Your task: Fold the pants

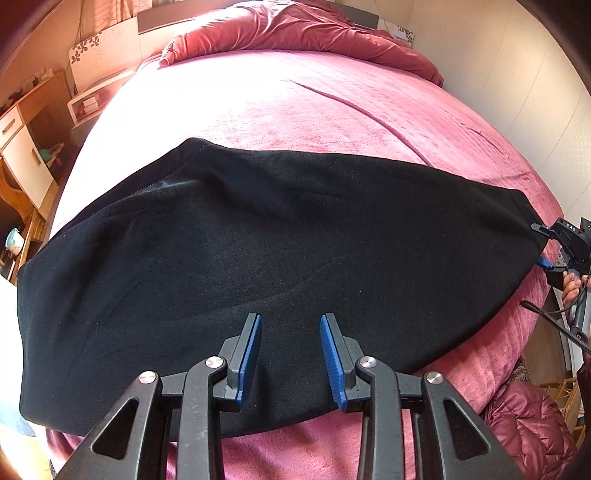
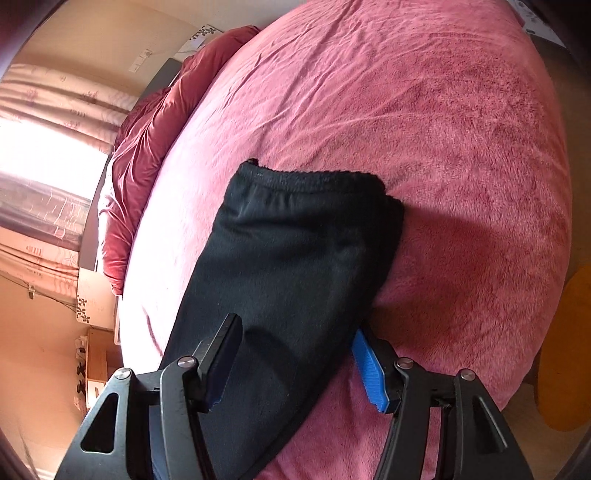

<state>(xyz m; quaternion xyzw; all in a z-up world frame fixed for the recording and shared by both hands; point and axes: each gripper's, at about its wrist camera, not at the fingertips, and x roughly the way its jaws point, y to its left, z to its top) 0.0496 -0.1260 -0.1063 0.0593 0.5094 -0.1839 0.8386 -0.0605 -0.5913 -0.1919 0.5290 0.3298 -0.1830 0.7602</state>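
Black fleece pants lie folded lengthwise across a pink bed cover. My left gripper is open, its blue-padded fingers just above the near edge of the pants, holding nothing. In the right wrist view the pants stretch away to their elastic waistband. My right gripper is open and straddles the near end of the pants, cloth between its fingers. In the left wrist view the right gripper sits at the far right tip of the pants.
A rumpled dark red duvet lies at the head of the bed. Wooden shelves and cabinets stand left of the bed. A quilted maroon jacket lies at the lower right. A yellow round object sits beside the bed.
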